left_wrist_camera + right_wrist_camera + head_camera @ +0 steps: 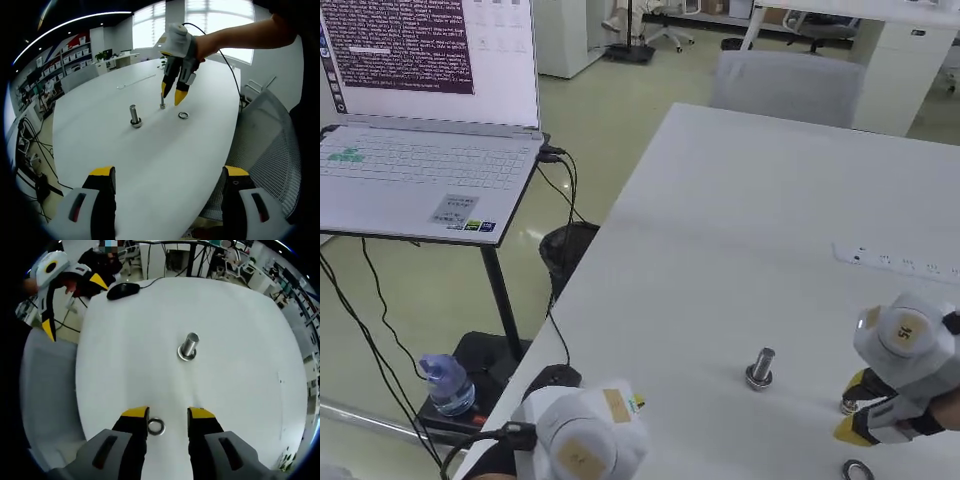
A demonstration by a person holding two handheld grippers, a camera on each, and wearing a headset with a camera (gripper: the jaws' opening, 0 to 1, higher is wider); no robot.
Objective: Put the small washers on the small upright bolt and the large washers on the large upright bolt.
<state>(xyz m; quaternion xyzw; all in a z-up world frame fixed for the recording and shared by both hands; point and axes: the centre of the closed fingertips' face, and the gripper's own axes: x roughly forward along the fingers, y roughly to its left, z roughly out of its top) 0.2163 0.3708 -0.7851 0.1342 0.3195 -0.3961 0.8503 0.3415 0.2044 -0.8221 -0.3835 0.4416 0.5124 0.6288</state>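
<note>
- Left gripper view: my left gripper hangs at the bench's near left corner, jaws wide apart and empty.
- Large bolt stands upright toward the near edge.
- Small bolt stands just beside my right gripper. Its jaws are apart, with a washer between them against one tip, not pinched. I cannot tell if it sits on the bolt.
- Second washer lies by the near edge.
- My worry: a careless tip could topple the small bolt, or a sweep could flick the second washer off the bench.
</note>
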